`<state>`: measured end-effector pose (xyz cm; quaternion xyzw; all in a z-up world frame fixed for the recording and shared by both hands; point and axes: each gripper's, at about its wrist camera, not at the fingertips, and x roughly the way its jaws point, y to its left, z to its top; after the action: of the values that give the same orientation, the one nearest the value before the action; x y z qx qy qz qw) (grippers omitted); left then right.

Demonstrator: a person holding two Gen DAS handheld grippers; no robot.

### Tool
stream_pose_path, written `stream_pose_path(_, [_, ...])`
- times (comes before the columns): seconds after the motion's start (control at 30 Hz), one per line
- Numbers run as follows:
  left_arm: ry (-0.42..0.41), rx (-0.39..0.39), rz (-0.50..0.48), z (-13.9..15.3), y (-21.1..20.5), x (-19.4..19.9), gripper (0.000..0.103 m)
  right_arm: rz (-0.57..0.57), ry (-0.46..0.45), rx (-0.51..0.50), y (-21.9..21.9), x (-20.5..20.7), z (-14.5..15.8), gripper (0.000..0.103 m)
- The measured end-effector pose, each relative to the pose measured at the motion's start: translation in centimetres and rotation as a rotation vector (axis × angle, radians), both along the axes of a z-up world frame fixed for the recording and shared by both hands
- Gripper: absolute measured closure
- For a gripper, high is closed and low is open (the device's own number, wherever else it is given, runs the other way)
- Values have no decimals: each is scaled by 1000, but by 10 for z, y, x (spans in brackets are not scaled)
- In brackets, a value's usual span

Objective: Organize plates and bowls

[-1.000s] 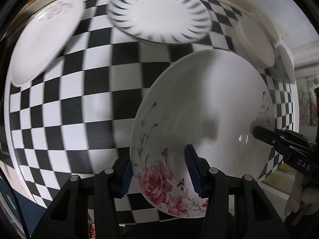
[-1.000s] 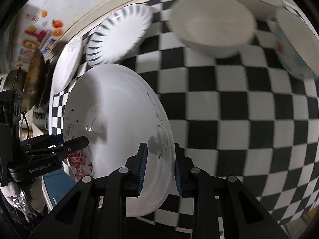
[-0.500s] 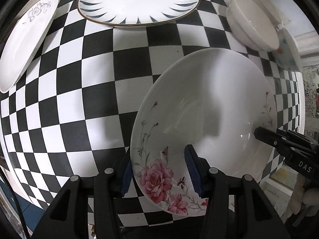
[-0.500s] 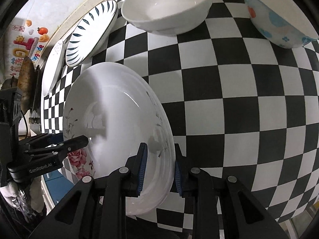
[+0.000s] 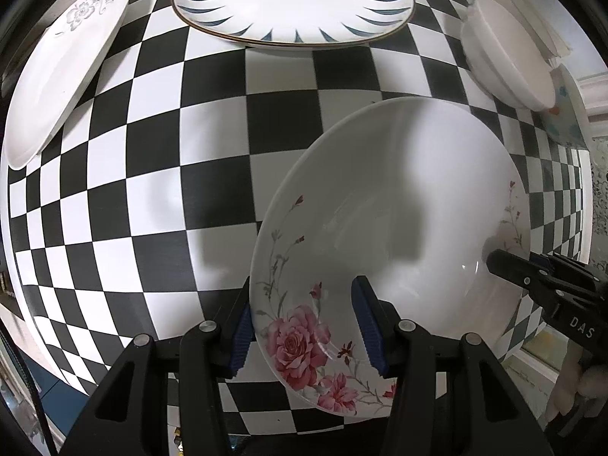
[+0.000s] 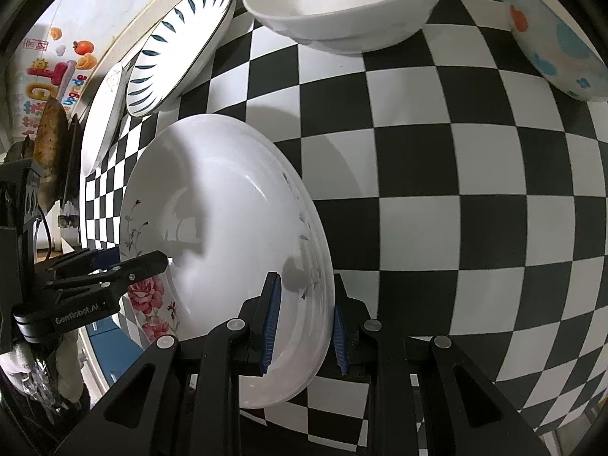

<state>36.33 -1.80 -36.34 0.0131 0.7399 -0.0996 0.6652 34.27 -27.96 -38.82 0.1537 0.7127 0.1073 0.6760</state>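
Observation:
A deep white plate with pink roses (image 5: 391,228) (image 6: 220,228) hangs just above the checkered tablecloth (image 5: 152,190), held by both grippers. My left gripper (image 5: 304,323) is shut on the plate's rose-painted rim, one blue pad on each face. In the right wrist view it shows at the plate's left edge (image 6: 114,269). My right gripper (image 6: 306,326) is shut on the opposite rim, and its black fingertip (image 5: 505,266) reaches over the plate's right edge in the left wrist view. Whether the plate touches the cloth I cannot tell.
At the table's back lie a plate with blue streaks (image 5: 292,0) (image 6: 178,45) and a white plate with a grey flower (image 5: 64,64) (image 6: 104,114). A white bowl (image 5: 505,57) (image 6: 342,0) and a blue-dotted bowl (image 5: 562,117) (image 6: 551,38) stand beside them.
Both grippers have sunk toward the tablecloth with the rose plate still between them. The crockery at the back has drawn closer and larger in both views.

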Motion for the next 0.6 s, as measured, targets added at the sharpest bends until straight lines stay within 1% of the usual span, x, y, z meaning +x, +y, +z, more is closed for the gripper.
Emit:
stream_pose_path(0.17, [10, -6, 15, -4, 4, 2, 57, 2, -3, 9, 4, 3, 1, 76])
stream_pose_path(0.23, [12, -18, 22, -5, 9, 3, 57, 1, 4, 19, 5, 5, 0, 74])
stream_pose_path(0.33, [-32, -26, 54, 12, 19, 1, 57, 4, -5, 4, -3, 7, 10, 74])
stream_pose_path(0.37, [-54, -34, 79, 22, 28, 2, 57, 6, -16, -10, -6, 8, 18, 74])
stream_pose_path(0.4, [-79, -47, 109, 33, 38, 3, 57, 8, -37, -25, -9, 11, 32, 74])
stream_pose_path(0.47, [-135, -62, 193, 56, 66, 6, 56, 30, -80, -26, -8, 17, 57, 73])
stream_pose_path(0.53, [-174, -75, 295, 71, 98, 11, 56, 82, -142, -25, 4, 30, 88, 67])
stream_pose_path(0.57, [-186, -85, 352, 75, 120, 15, 56, 122, -174, -20, 17, 41, 103, 64])
stream_pose_path(0.6, [-193, -97, 406, 76, 131, 16, 56, 155, -194, -10, 28, 51, 112, 61])
